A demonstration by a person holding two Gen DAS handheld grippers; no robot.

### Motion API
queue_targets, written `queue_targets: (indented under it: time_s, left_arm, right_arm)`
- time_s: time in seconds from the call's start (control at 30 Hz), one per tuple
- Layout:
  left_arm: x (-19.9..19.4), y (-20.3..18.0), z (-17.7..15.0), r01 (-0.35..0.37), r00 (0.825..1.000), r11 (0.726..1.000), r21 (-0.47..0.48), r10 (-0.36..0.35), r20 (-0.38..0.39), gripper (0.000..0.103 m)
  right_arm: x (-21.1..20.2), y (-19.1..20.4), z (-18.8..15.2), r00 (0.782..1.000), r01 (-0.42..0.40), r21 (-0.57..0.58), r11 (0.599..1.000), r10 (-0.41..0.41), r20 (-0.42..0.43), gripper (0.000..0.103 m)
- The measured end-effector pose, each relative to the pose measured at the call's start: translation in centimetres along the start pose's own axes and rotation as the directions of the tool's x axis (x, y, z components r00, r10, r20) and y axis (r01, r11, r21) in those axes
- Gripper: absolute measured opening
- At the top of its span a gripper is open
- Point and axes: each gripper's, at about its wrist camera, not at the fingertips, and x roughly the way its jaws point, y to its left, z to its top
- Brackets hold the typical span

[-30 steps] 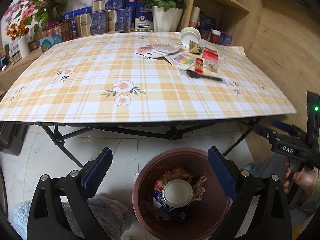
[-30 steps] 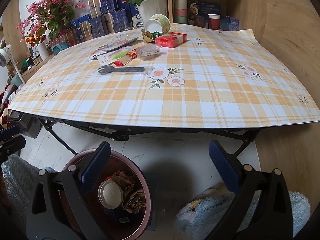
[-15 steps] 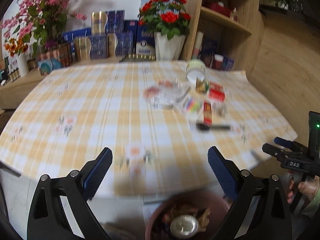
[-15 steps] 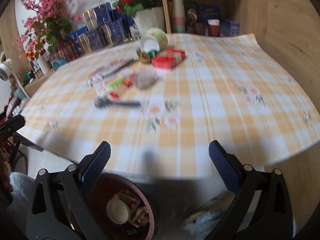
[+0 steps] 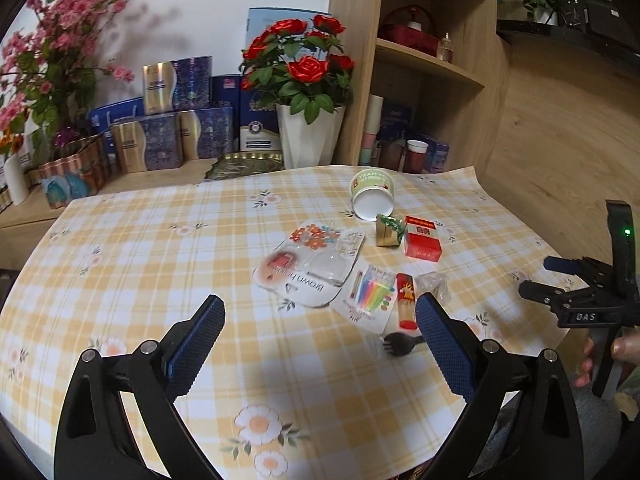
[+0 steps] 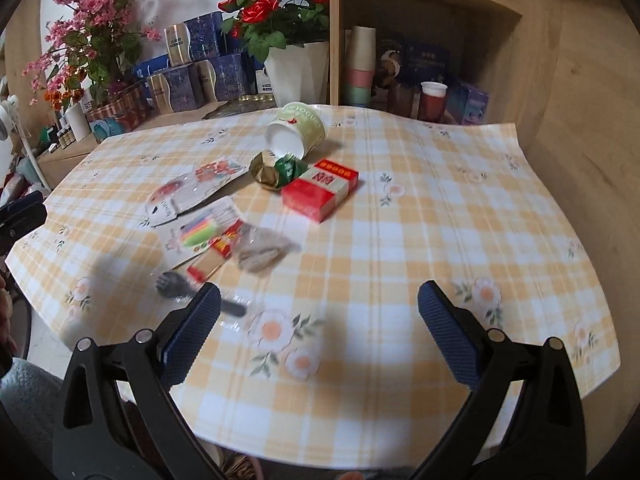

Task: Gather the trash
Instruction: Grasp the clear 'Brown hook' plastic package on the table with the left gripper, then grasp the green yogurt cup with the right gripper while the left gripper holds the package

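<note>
1. Two hand-held grippers hover over the near edge of a table [image 5: 132, 240] covered in a yellow plaid cloth with daisies; each wrist camera looks forward along its own fingers
2. The left gripper [image 5: 318, 344] has its claw spread wide and holds nothing; the right gripper [image 6: 318, 332] is also wide and empty
3. The trash lies in a loose cluster on the right half of the table as the left camera sees it: a tipped-over cup [image 5: 372, 196] farthest back, a crumpled foil wrapper [image 5: 387, 231] touching a red box [image 5: 422, 240], a flat blister pack [image 5: 310, 266], a candle card [image 5: 370, 292], a small red tube [image 5: 405, 300], a clear crumpled film [image 5: 432, 282] and a black fork [image 5: 400, 343] nearest the edge
4. No bin shows in either view
5. In the left view the fork sits just beside the right finger pad [image 5: 444, 344]; in the right view it is partly behind the left finger pad [image 6: 192, 336]
6. Likely risks: the thin, flat fork and cards may slide on the slick cloth instead of lifting; the light film could slip from the pads; the pieces lie so close that closing on one may drag or knock a neighbour; the two grippers, both near the fork, could collide; the right view is motion-blurred, so aim may be off
</note>
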Motion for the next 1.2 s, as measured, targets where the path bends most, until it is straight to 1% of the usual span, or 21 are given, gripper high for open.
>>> queue_targets:
  time_s: [0.2, 0.3, 0.5, 0.53, 0.6, 0.67, 0.7, 0.73, 0.83, 0.87, 0.93, 1.03, 1.07, 1.2]
  left_arm:
    - [2.4, -0.6, 1.1, 0.046, 0.998, 0.998, 0.031, -0.045, -0.032, 0.094]
    - [4.1, -0.9, 1.8, 0.073, 0.996, 0.995, 0.062, -0.07, -0.048, 0.094]
    - [8.3, -0.3, 3.5, 0.153, 0.985, 0.987, 0.047, -0.148, -0.091, 0.094]
    - [8.9, -0.3, 3.7, 0.155, 0.984, 0.986, 0.055, -0.149, -0.097, 0.094]
    - [10.7, -0.6, 4.1, 0.159, 0.981, 0.983, 0.09, -0.148, -0.123, 0.094]
    - [13.0, -0.9, 4.3, 0.146, 0.98, 0.981, 0.131, -0.125, -0.154, 0.094]
    - [14.0, -0.8, 4.5, 0.151, 0.977, 0.979, 0.139, -0.127, -0.168, 0.093]
    - [15.0, -0.7, 4.6, 0.154, 0.975, 0.977, 0.146, -0.126, -0.183, 0.087]
    - [17.7, -0.2, 5.0, 0.151, 0.969, 0.974, 0.169, -0.112, -0.221, 0.075]
    - [18.4, -0.1, 5.1, 0.15, 0.968, 0.973, 0.176, -0.108, -0.227, 0.073]
    - [19.8, 0.2, 5.5, 0.147, 0.966, 0.971, 0.186, -0.101, -0.236, 0.073]
    - [21.2, 0.5, 5.9, 0.177, 0.959, 0.968, 0.179, -0.128, -0.253, 0.073]
    - [21.7, 0.6, 5.8, 0.179, 0.956, 0.967, 0.182, -0.128, -0.263, 0.073]
    - [23.8, 0.4, 5.6, 0.164, 0.945, 0.963, 0.213, -0.092, -0.312, 0.072]
  right_arm:
    - [1.8, -1.0, 1.8, 1.0, -0.019, 0.002, 1.0, 0.019, 0.005, 0.097]
    - [2.6, -1.2, 2.4, 1.0, -0.017, 0.001, 1.0, 0.017, 0.005, 0.097]
    - [5.0, -2.0, 3.9, 0.999, -0.051, 0.035, 0.998, 0.051, -0.013, 0.097]
    - [5.3, -2.1, 4.1, 0.998, -0.056, 0.041, 0.998, 0.057, -0.015, 0.097]
    - [6.7, -2.4, 4.6, 0.993, -0.111, 0.067, 0.992, 0.114, -0.04, 0.097]
    - [7.0, -2.5, 4.7, 0.992, -0.117, 0.072, 0.991, 0.121, -0.047, 0.097]
    - [7.3, -2.5, 4.8, 0.991, -0.118, 0.073, 0.99, 0.122, -0.049, 0.097]
    - [7.5, -2.5, 4.9, 0.992, -0.116, 0.074, 0.99, 0.12, -0.048, 0.097]
    - [8.3, -2.9, 5.1, 0.989, -0.132, 0.086, 0.988, 0.136, -0.05, 0.097]
    - [8.6, -3.1, 5.1, 0.989, -0.135, 0.091, 0.987, 0.14, -0.052, 0.097]
    - [9.0, -3.4, 5.2, 0.988, -0.14, 0.098, 0.985, 0.146, -0.055, 0.097]
    - [9.6, -3.9, 5.2, 0.987, -0.142, 0.099, 0.985, 0.149, -0.06, 0.097]
    - [9.8, -4.0, 5.3, 0.988, -0.136, 0.096, 0.986, 0.143, -0.062, 0.097]
    - [10.6, -4.2, 5.7, 0.988, -0.131, 0.096, 0.987, 0.138, -0.071, 0.097]
